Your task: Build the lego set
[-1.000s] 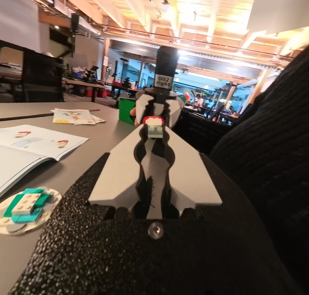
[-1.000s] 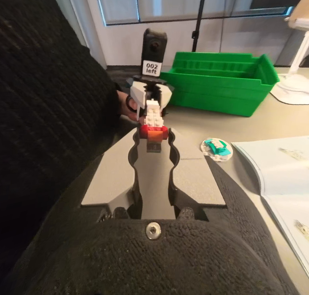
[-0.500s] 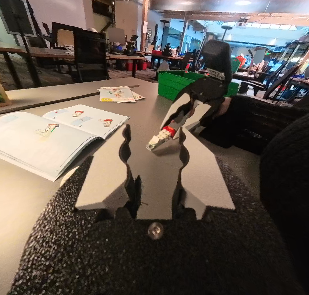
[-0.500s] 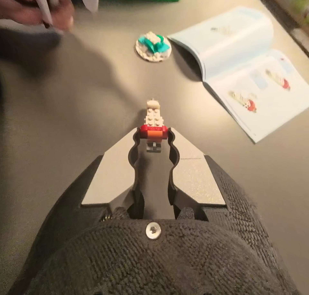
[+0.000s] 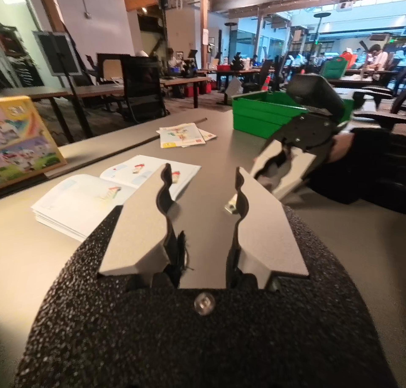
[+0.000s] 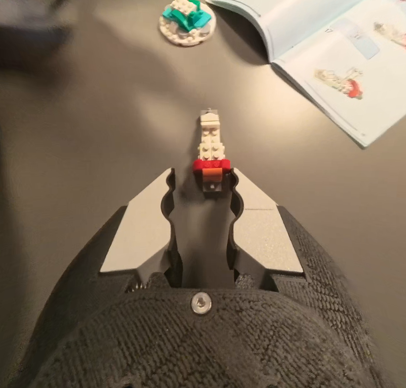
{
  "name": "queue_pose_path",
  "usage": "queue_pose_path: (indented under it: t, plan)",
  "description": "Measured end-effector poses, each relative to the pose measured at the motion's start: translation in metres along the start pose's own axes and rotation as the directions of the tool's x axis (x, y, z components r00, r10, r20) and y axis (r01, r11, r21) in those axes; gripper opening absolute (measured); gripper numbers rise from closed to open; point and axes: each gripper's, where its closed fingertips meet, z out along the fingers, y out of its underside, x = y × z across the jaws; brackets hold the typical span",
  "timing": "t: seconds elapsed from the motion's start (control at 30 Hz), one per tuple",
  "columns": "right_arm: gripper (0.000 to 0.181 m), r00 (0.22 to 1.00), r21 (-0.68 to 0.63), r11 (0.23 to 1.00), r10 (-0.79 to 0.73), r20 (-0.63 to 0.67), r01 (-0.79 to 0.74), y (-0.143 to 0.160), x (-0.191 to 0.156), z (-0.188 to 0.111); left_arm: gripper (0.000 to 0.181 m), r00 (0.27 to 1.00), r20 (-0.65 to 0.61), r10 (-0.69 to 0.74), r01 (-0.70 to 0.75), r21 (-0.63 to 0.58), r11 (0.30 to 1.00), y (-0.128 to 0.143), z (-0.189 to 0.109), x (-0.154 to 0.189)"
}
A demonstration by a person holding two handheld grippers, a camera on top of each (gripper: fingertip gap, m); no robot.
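Observation:
A small lego assembly [image 6: 211,151] of white bricks with a red and orange end lies on the grey table. My right gripper [image 6: 202,171] is open, and its fingertips stand on either side of the assembly's red end. The red end is close to or touching the right finger. My left gripper [image 5: 202,168] is open and empty above the table. In the left wrist view only a tip of the assembly [image 5: 230,205] shows behind the left gripper's right finger. The right gripper [image 5: 283,168] is also in that view, at the right. A round white base with teal bricks [image 6: 186,19] sits farther ahead.
An open instruction booklet [image 6: 318,48] lies to the right of the base; it also shows in the left wrist view [image 5: 98,197]. A green bin [image 5: 263,118], loose leaflets [image 5: 182,135] and the set's box [image 5: 24,140] stand at the back of the table [image 5: 215,149]. Spacing between my two grippers at the tips: around 15 cm.
The left gripper let go of the assembly, opened and drew away. The right gripper lowered the assembly onto the table and opened around it.

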Motion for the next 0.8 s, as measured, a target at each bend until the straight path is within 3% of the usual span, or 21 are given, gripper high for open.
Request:
queue_pose_path:
  t: [0.03, 0.17, 0.27, 0.3, 0.37, 0.43, 0.5, 0.57, 0.67, 0.8]
  plan:
    - [0.048, 0.999, 0.006, 1.000, 0.008, 0.053, -0.008, -0.001, -0.010, -0.001, 0.056, 0.999, 0.030, 0.016, -0.017, 0.016, 1.000, -0.004, 0.002, -0.006]
    - [0.050, 0.966, 0.190, 0.981, -0.011, 0.257, -0.040, -0.024, -0.043, -0.010, 0.055, 0.973, 0.094, 0.210, -0.211, -0.002, 0.978, -0.018, 0.018, -0.030]
    - [0.049, 0.974, 0.448, 0.889, -0.006, 0.228, -0.099, -0.061, -0.022, -0.034, 0.057, 0.978, 0.062, 0.201, -0.197, -0.068, 0.978, -0.019, 0.037, -0.042]
    - [0.050, 0.983, 0.525, 0.844, 0.013, 0.181, -0.107, -0.071, -0.007, -0.042, 0.060, 0.987, 0.035, 0.157, -0.154, -0.093, 0.984, -0.015, 0.046, -0.043]
    - [0.051, 0.996, 0.672, 0.740, 0.072, -0.050, -0.020, -0.088, 0.040, -0.060, 0.063, 0.997, -0.021, 0.071, -0.073, -0.158, 0.985, -0.003, 0.064, -0.039]
    - [0.049, 0.902, 0.751, 0.632, 0.185, -0.389, 0.194, -0.092, 0.092, -0.087, 0.064, 0.997, -0.063, 0.034, -0.049, -0.248, 0.967, 0.013, 0.084, -0.033]
    - [0.042, 0.715, 0.699, 0.608, 0.290, -0.636, 0.375, -0.085, 0.131, -0.110, 0.059, 0.995, -0.101, 0.023, -0.058, -0.355, 0.933, 0.031, 0.102, -0.025]
    - [0.040, 0.607, 0.617, 0.654, 0.293, -0.739, 0.437, -0.085, 0.151, -0.114, 0.052, 0.990, -0.141, -0.013, -0.056, -0.468, 0.882, 0.048, 0.119, -0.016]
    - [0.036, 0.558, 0.567, 0.686, 0.275, -0.783, 0.457, -0.087, 0.174, -0.108, 0.051, 0.991, -0.132, -0.012, -0.069, -0.588, 0.806, 0.070, 0.145, -0.019]
    - [0.030, 0.510, 0.535, 0.746, 0.306, -0.804, 0.397, -0.075, 0.204, -0.107, 0.049, 0.991, -0.093, 0.100, -0.136, -0.668, 0.732, 0.090, 0.169, -0.042]
